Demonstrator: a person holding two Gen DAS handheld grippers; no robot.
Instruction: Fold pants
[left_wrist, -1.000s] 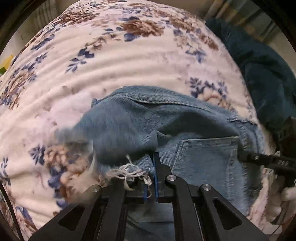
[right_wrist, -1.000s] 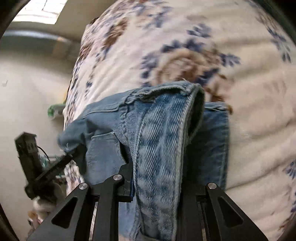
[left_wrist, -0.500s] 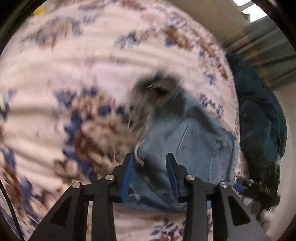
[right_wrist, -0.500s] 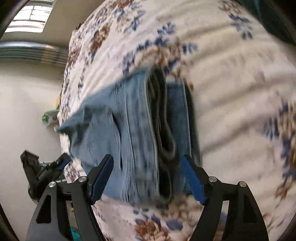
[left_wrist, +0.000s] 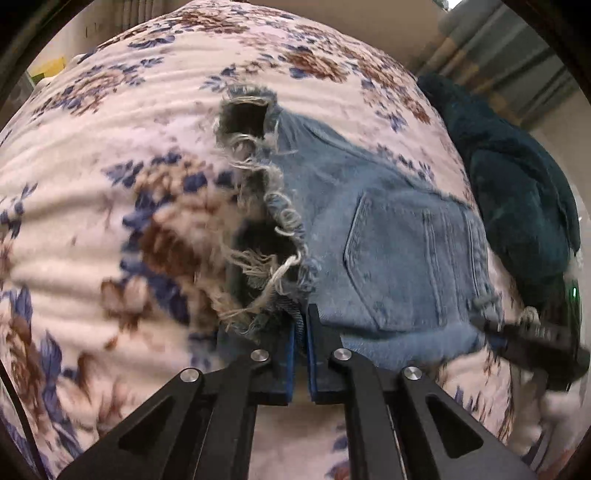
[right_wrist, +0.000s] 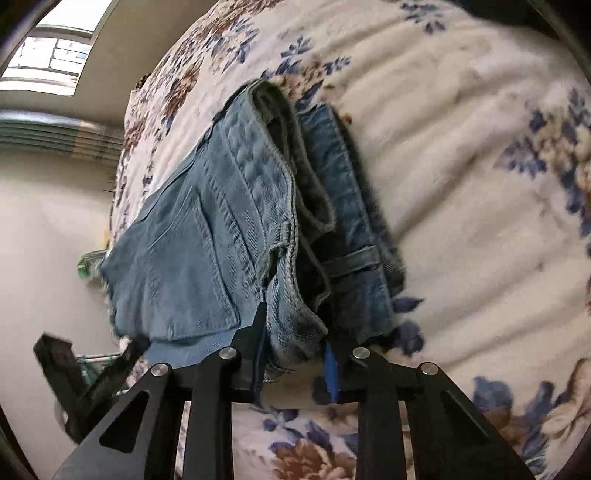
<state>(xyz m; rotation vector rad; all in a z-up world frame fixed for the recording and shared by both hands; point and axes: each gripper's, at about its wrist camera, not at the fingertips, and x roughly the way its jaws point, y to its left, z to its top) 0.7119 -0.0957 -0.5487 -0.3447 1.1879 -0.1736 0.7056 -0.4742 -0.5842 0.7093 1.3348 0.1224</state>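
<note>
Light blue denim shorts (left_wrist: 388, 236) lie folded on a floral blanket (left_wrist: 110, 177), back pocket up, frayed leg hems toward the left. My left gripper (left_wrist: 302, 325) is shut on the near frayed hem edge. In the right wrist view the shorts (right_wrist: 207, 240) show their waistband stacked in layers. My right gripper (right_wrist: 295, 339) is shut on the near waistband corner. The right gripper also shows at the right edge of the left wrist view (left_wrist: 535, 336), and the left gripper at the lower left of the right wrist view (right_wrist: 92, 369).
A dark teal fleece garment (left_wrist: 517, 192) lies on the blanket to the right of the shorts. The blanket (right_wrist: 461, 184) spreads wide to the right. A wall and a window (right_wrist: 55, 55) stand beyond the bed's left edge.
Both grippers opened half a second ago and let the shorts down on the blanket. Now both have closed again on the near edge, left on the hem, right on the waistband.
</note>
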